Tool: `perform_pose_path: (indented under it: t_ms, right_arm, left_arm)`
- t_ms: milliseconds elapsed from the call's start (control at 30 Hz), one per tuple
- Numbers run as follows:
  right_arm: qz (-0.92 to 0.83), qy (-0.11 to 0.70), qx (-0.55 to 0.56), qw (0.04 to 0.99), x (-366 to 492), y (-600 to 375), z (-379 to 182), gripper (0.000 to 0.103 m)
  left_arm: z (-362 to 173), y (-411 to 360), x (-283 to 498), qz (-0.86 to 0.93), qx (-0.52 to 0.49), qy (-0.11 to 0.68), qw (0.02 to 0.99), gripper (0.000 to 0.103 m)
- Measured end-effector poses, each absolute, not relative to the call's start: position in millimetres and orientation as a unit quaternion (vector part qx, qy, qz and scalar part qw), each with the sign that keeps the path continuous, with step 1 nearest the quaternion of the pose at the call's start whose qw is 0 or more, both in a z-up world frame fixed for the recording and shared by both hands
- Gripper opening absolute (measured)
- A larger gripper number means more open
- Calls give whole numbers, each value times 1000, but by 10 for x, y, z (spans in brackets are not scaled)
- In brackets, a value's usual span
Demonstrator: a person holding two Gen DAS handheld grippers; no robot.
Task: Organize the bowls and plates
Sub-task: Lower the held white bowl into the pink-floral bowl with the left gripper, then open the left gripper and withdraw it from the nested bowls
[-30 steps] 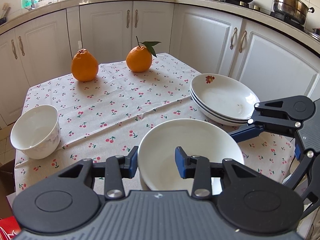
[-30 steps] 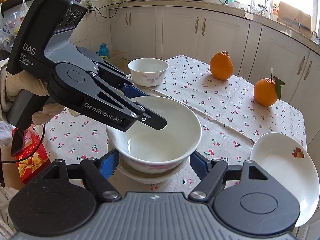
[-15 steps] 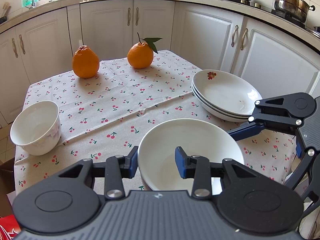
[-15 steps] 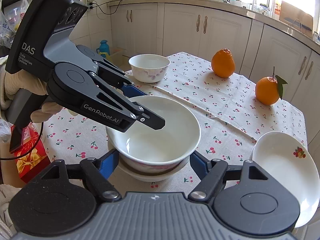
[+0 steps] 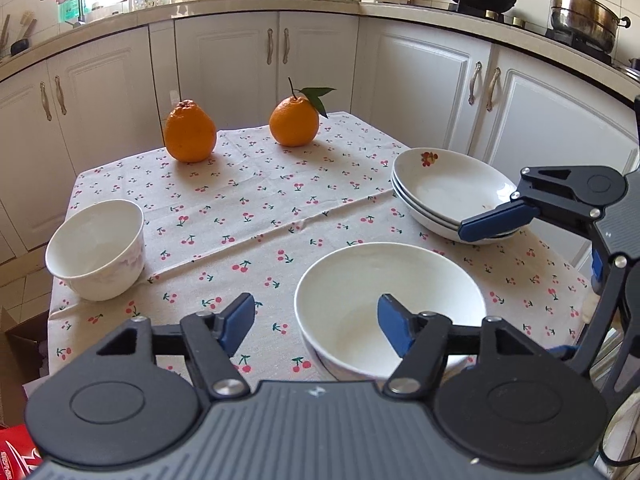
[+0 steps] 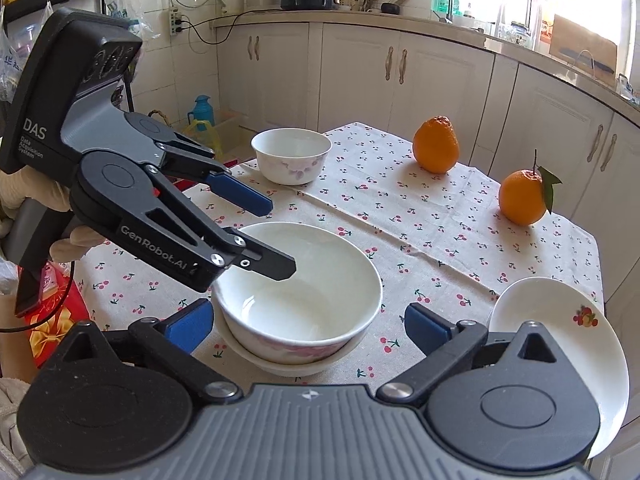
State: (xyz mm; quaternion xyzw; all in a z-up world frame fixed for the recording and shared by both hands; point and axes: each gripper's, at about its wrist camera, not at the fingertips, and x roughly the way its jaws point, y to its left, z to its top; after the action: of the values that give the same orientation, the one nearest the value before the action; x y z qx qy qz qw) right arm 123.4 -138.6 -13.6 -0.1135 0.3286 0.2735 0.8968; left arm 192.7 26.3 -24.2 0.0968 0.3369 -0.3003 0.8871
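A white bowl [image 5: 390, 296] sits nested in another bowl [image 6: 288, 362] near the table's front edge; it also shows in the right wrist view [image 6: 298, 292]. My left gripper [image 5: 316, 322] is open, its jaws spread, one pad over the bowl's near rim, holding nothing. My right gripper [image 6: 308, 326] is open with its pads either side of the stacked bowls. A single white bowl [image 5: 96, 248] stands at the left. A stack of shallow plates [image 5: 444, 196] with a fruit print lies at the right.
Two oranges [image 5: 190, 130] [image 5: 294, 120] stand at the far end of the cherry-print tablecloth [image 5: 256, 216]. White cabinets surround the table. A red box [image 6: 52, 316] sits on the floor beside it.
My left gripper's jaws have opened wide, letting go of the bowl's rim. The bowl now rests in the lower bowl. The right gripper has barely moved.
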Motion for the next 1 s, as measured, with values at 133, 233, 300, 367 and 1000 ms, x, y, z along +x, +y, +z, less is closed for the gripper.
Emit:
perform_pose_path:
  t_ms: [133, 233, 300, 367, 1000]
  right_arm:
    - [274, 328, -119, 896, 1208, -1371, -135, 103]
    - [274, 331, -122, 895, 1187, -1367, -148, 103]
    - [271, 334, -124, 894, 1178, -1365, -162, 103]
    - [268, 336, -126, 894, 1163, -1364, -172, 103]
    - [264, 327, -146, 896, 1191, -1351, 54, 103]
  left_arm:
    - [-261, 328, 1859, -296, 91, 338, 889, 69]
    - [-276, 373, 1809, -299, 79, 337, 889, 69]
    - [-284, 378, 1783, -300, 75, 337, 889, 69]
    - [-301, 372, 1755, -302, 76, 336, 889, 69]
    - [-149, 734, 1582, -261, 72, 271, 924, 95]
